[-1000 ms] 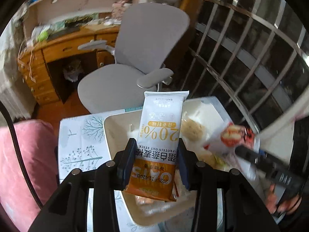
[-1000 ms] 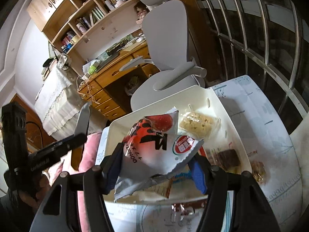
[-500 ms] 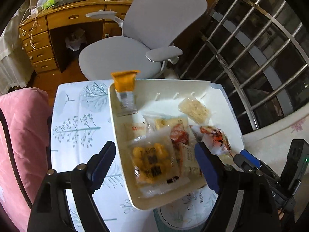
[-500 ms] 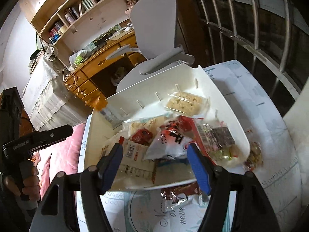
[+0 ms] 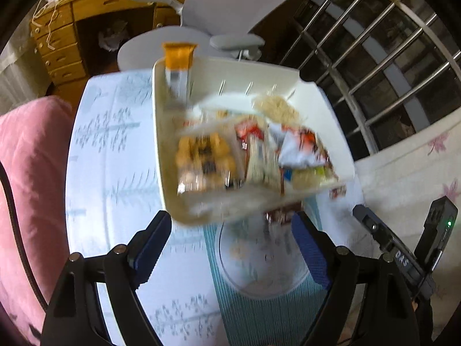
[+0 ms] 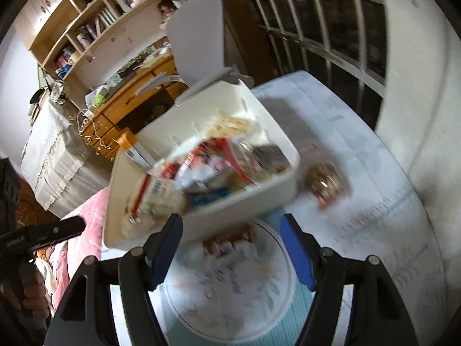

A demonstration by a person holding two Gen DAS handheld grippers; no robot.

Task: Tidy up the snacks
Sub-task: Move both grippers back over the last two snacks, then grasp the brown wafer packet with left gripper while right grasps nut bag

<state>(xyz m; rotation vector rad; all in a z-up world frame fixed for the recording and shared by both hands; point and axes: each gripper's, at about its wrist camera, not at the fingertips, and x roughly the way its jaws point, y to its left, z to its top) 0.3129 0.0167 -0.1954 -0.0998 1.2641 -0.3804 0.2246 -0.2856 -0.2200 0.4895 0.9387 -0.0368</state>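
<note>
Wooden desk (image 5: pixel 72 26) and grey office chair (image 5: pixel 230 3) back a small table under a pale printed tablecloth (image 5: pixel 115 155), flanked at far left by a pink cushion (image 5: pixel 26 155). Both frames are motion-blurred. At the table's centre sits a white plastic bin (image 5: pixel 161 150) already piled with wrapped snacks, an orange-topped oat bar (image 5: pixel 178 69) propped upright in its far left corner and a clear pack of yellow cakes (image 5: pixel 204 155) lying near the front. The left gripper (image 5: pixel 230 248) hovers over the cloth just short of the bin, jaws spread wide and empty. The right gripper (image 6: pixel 230 250) hangs likewise over the round patterned mat (image 6: pixel 230 294), jaws moderately apart with nothing between them. Still loose on the table are a dark red-brown packet (image 6: pixel 230 239) at the bin's near edge and a clear-wrapped sweet (image 6: pixel 325 184) to its right. These film-wrapped pieces should prove light, crinkly and slippery, and the contents are likely crushable; a pinch across a flat sealed edge, or gently across the narrow width, looks the safest hold.
</note>
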